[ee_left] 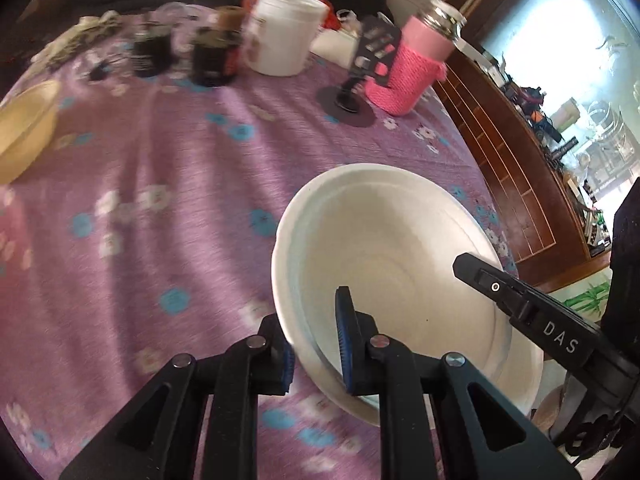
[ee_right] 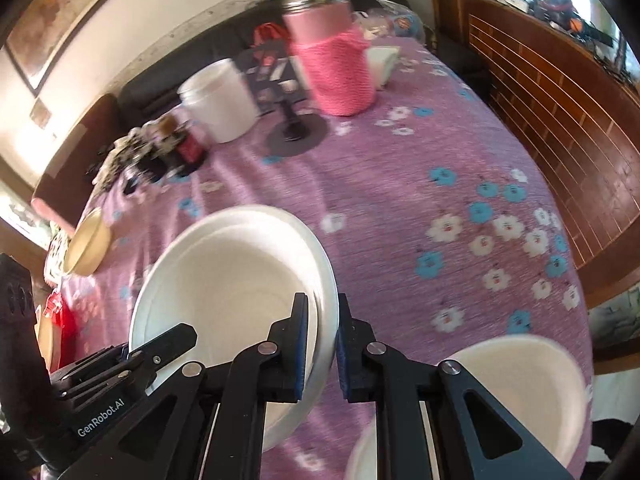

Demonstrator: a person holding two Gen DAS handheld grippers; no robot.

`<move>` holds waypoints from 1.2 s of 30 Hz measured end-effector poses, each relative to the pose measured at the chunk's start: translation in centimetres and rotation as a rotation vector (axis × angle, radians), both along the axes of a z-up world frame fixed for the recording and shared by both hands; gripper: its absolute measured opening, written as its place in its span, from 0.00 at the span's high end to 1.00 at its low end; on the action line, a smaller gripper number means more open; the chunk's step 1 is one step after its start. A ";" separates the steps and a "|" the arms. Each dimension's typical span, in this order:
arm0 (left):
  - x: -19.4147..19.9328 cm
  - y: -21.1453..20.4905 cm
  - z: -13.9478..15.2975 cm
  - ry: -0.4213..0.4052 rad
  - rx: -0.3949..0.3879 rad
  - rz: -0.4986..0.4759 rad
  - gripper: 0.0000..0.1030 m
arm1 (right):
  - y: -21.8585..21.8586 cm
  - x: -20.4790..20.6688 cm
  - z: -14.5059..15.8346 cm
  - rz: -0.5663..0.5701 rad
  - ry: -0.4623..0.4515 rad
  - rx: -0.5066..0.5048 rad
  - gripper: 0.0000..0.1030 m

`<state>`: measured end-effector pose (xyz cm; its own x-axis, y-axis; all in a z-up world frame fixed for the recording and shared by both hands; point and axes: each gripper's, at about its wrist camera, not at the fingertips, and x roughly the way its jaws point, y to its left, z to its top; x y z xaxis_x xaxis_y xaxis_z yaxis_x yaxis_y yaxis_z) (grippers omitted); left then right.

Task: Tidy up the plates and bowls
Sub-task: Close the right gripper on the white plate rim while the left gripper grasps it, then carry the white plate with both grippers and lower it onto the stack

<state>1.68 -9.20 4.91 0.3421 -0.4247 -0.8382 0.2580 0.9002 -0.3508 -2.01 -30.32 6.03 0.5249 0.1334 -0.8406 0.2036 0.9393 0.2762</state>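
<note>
— What are the two grippers doing over there?

— Both are holding the same wide white ceramic bowl point(ee_left: 400, 264) above the round table's purple flowered cloth point(ee_left: 160, 184). The left gripper point(ee_left: 316, 344) is pinching the near rim, one blue pad inside the bowl and one outside. The right gripper point(ee_right: 323, 344) is clamping the opposite rim the same way, jaws narrow.

— Any other dishes around?

— A second white bowl point(ee_right: 532, 392) is sitting at the table edge, just beside the right gripper. A shallow tan bowl point(ee_left: 24, 132) is lying well apart on the far side.

— And at the back?

— A white plastic tub point(ee_left: 284, 32) and a steel flask in a pink knitted sleeve point(ee_left: 412, 68) are standing there, a black phone stand point(ee_left: 352, 100) between them.
</note>
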 end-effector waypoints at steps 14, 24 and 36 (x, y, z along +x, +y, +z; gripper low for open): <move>-5.1 16.8 4.0 -0.151 -0.015 0.250 0.85 | 15.5 -1.3 2.7 0.204 -0.090 0.050 0.87; -7.4 27.5 7.1 -0.245 -0.013 0.416 0.85 | 27.4 -0.9 5.9 0.346 -0.149 0.030 0.87; -8.3 37.9 9.1 -0.289 0.010 0.575 0.85 | 38.3 0.8 8.0 0.473 -0.184 0.074 0.86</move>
